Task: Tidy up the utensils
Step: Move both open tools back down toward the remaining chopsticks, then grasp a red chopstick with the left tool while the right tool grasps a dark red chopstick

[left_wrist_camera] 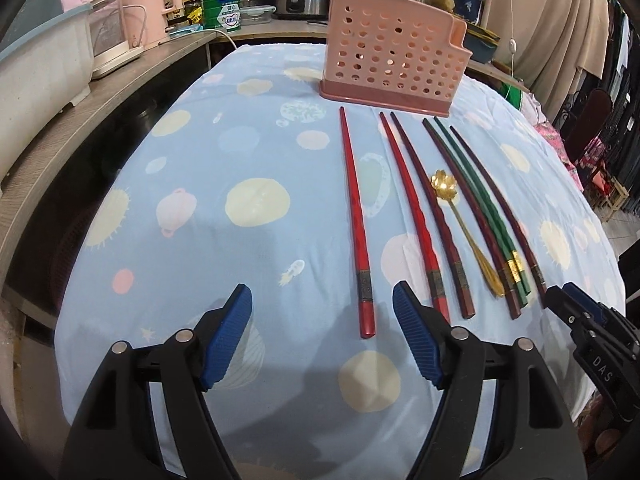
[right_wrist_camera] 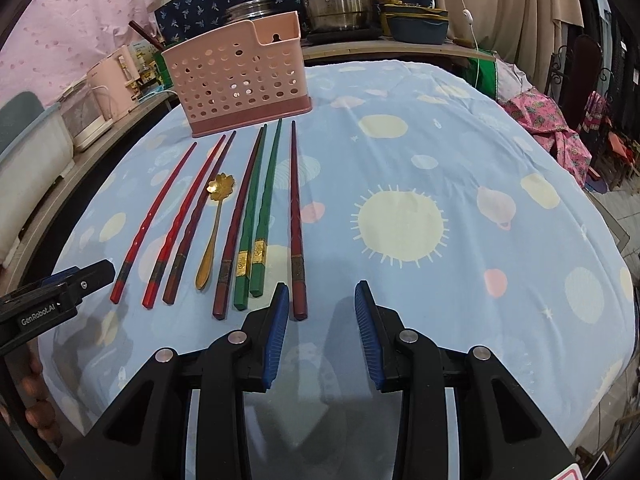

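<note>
Left wrist view: my left gripper [left_wrist_camera: 322,312] hangs over the blue patterned cloth [left_wrist_camera: 200,184] with its jaws wide apart and nothing between them. The leftmost red chopstick [left_wrist_camera: 356,224] lies just ahead, its thick end near my right-hand pad. Beyond it the other chopsticks fan out side by side, with the gold spoon [left_wrist_camera: 464,224] among them. The pink perforated holder [left_wrist_camera: 392,64] stands upright at the far ends of the row (I can see nothing in it from here). The tip of my right gripper [left_wrist_camera: 568,304] shows at the right edge.

Right wrist view: my right gripper [right_wrist_camera: 322,300] has its jaws partly apart and empty. The rightmost dark red chopstick [right_wrist_camera: 295,216] ends just beside my left-hand pad; the two green chopsticks [right_wrist_camera: 260,208] lie next to it.

Judgement: this is the approach step; no utensil is lifted yet. Next move: centre each pair of jaws over a chopstick's thick end, lower, close, then carry it to the holder.
</note>
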`<control>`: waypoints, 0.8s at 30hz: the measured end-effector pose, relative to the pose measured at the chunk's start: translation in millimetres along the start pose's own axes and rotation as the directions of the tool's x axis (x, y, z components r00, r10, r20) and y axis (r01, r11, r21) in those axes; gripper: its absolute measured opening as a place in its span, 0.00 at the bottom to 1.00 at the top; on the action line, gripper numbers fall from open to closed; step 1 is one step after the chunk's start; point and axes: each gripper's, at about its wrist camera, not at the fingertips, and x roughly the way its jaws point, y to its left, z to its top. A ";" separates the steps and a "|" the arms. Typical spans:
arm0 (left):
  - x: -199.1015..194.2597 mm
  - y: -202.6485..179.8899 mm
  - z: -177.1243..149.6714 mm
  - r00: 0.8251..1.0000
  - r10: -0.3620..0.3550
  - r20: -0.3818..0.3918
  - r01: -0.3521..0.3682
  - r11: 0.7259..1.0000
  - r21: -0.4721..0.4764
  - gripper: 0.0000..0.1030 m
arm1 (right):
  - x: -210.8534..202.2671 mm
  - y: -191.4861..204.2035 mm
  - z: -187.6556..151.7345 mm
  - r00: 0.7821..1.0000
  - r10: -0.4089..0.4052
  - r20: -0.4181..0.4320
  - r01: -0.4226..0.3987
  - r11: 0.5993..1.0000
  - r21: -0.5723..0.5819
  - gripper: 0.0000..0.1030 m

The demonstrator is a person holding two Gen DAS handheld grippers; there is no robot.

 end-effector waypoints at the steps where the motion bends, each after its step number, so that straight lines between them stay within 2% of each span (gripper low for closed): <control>1: 0.9 0.0 -0.5 1.000 0.002 0.000 -0.002 1.000 0.001 0.67 | 0.9 0.0 0.2 1.000 0.001 -0.002 -0.001 1.000 0.000 0.33; 11: 10.9 0.8 -0.8 1.000 0.023 0.010 -0.023 1.000 0.018 0.62 | 10.9 9.8 2.0 1.000 -0.017 0.022 0.017 1.000 -0.009 0.31; 18: 14.2 -6.9 -4.8 0.996 0.082 0.036 -0.084 0.995 0.047 0.60 | 14.9 12.5 2.9 0.999 -0.019 0.039 0.021 0.999 -0.030 0.18; 24: 12.4 -15.0 -7.2 0.995 0.085 0.042 -0.087 0.994 0.061 0.46 | 17.1 12.4 3.4 0.999 -0.003 0.049 0.004 1.000 -0.023 0.11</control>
